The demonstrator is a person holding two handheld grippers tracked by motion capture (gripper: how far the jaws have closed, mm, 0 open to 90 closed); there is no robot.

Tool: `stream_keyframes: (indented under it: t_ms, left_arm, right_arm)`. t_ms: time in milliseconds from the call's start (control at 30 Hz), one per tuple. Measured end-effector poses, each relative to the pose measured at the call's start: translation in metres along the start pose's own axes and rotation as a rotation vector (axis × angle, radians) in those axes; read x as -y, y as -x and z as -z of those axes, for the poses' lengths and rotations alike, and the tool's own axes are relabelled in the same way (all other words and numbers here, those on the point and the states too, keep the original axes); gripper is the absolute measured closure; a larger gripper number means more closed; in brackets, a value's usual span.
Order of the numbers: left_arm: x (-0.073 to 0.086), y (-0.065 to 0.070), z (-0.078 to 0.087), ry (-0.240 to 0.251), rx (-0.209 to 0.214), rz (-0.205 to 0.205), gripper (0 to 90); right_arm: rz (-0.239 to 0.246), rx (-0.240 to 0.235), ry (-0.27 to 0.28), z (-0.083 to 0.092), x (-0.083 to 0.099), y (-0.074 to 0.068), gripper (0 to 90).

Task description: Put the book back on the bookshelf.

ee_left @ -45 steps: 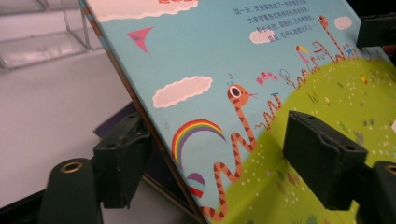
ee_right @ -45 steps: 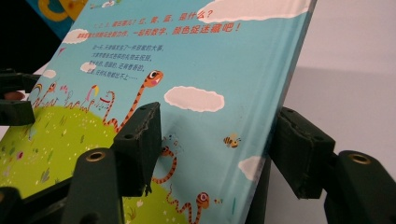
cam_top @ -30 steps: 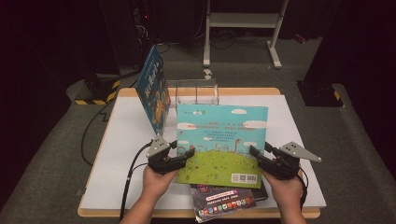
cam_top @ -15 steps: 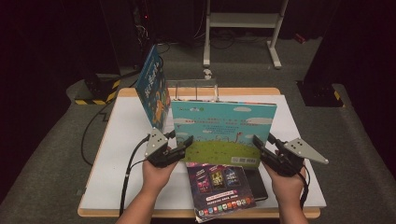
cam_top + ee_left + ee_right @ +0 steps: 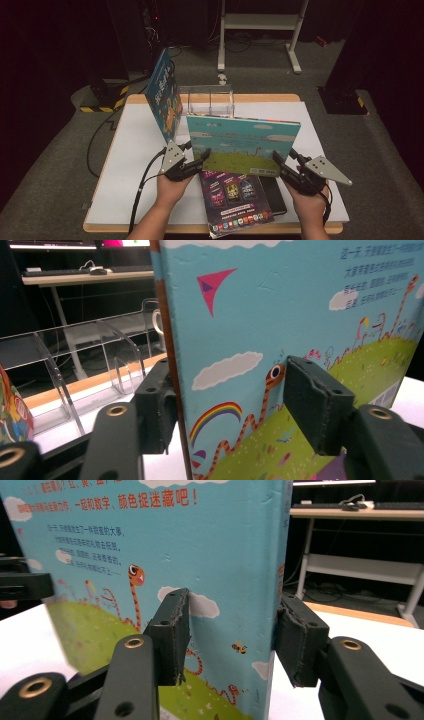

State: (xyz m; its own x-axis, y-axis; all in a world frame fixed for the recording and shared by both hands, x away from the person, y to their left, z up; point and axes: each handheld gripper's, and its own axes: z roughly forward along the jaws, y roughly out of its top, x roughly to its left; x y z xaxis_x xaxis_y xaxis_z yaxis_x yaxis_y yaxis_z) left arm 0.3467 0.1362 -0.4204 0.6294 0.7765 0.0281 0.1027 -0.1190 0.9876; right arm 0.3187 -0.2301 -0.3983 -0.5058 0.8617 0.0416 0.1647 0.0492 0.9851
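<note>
White worktop (image 5: 125, 165) carries everything here, with a clear divided rack (image 5: 210, 101) at its twelve o'clock edge. Leaning against the rack's nine o'clock side is a blue picture book (image 5: 165, 97). At the centre, the big turquoise book (image 5: 243, 145) now stands nearly upright on its lower edge, where a second ago it lay tilted back and lower toward six o'clock; it has been raised and pushed toward the rack. That uncovers the dark magazine (image 5: 235, 200) lying flat at six o'clock. The left gripper (image 5: 192, 162) clamps the book's nine o'clock edge, jaws part-closed with a pad on each cover. The right gripper (image 5: 287, 167) pinches the three o'clock edge likewise, spine between its pads. Judging by this, the book looks ready to slot into the rack next.
</note>
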Motion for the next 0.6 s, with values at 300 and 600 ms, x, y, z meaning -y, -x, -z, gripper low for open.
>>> stream_keyframes:
  t_ms: [300,600]
  left_arm:
    - [0.002,0.004,0.008,0.006,-0.004,0.001,32.3]
    - [0.006,0.002,0.005,-0.024,-0.011,0.012,30.4]
  right_arm:
    - [-0.036,-0.131,0.006,0.008,-0.002,0.003,30.7]
    - [0.014,-0.233,-0.005,-0.008,-0.017,-0.002,31.2]
